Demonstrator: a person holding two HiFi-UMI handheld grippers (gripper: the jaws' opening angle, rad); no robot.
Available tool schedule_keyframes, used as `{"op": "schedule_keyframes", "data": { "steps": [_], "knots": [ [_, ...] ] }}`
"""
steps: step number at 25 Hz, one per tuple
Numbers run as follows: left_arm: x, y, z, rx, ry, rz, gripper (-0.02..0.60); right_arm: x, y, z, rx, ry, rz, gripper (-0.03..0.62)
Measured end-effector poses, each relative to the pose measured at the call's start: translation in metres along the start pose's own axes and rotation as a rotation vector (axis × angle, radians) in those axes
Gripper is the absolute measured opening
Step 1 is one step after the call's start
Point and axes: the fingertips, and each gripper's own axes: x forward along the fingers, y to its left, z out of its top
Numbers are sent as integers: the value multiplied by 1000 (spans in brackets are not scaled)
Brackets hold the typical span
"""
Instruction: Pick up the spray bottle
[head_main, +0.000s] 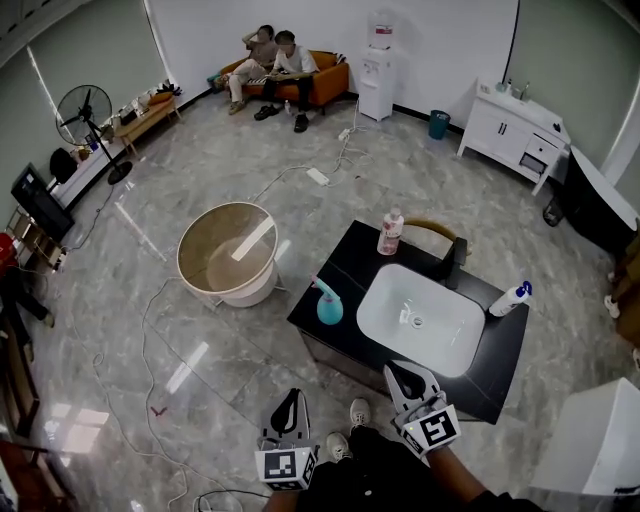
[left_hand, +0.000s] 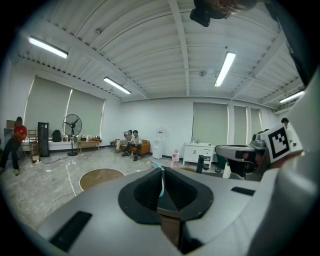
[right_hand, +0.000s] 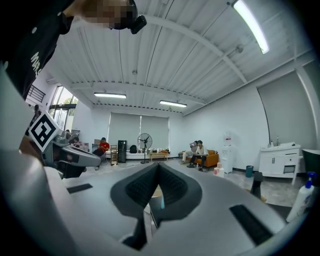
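Note:
A teal spray bottle (head_main: 328, 303) stands upright at the left edge of a black counter (head_main: 500, 360), beside a white sink (head_main: 420, 318). Both grippers hover short of the counter's near side, apart from the bottle. My left gripper (head_main: 290, 400) is over the floor, below and left of the bottle, with its jaws together and nothing in them. My right gripper (head_main: 404, 376) is at the sink's near rim, also shut and empty. In the left gripper view a teal sliver of the spray bottle (left_hand: 161, 184) shows past the closed left gripper (left_hand: 162, 171). The right gripper (right_hand: 159, 168) points level across the room.
On the counter are a pink bottle (head_main: 390, 232), a black faucet (head_main: 457, 258) and a white bottle with a blue top (head_main: 510, 298) lying at the right. A round wooden table (head_main: 228, 250) stands left of the counter. Cables cross the floor. A white box (head_main: 600, 440) is at lower right.

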Motion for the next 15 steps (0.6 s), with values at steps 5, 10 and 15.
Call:
{"op": "schedule_keyframes", "data": {
  "steps": [5, 10, 15],
  "knots": [
    [32, 4, 1, -30, 16, 27, 28, 45, -17, -15, -2, 19, 68, -6],
    [59, 7, -13, -56, 39, 31, 28, 106, -19, -58, -1, 117, 182, 119],
    [78, 8, -42, -93, 120, 51, 28, 166, -28, -102, 5, 228, 259, 204]
  ]
}}
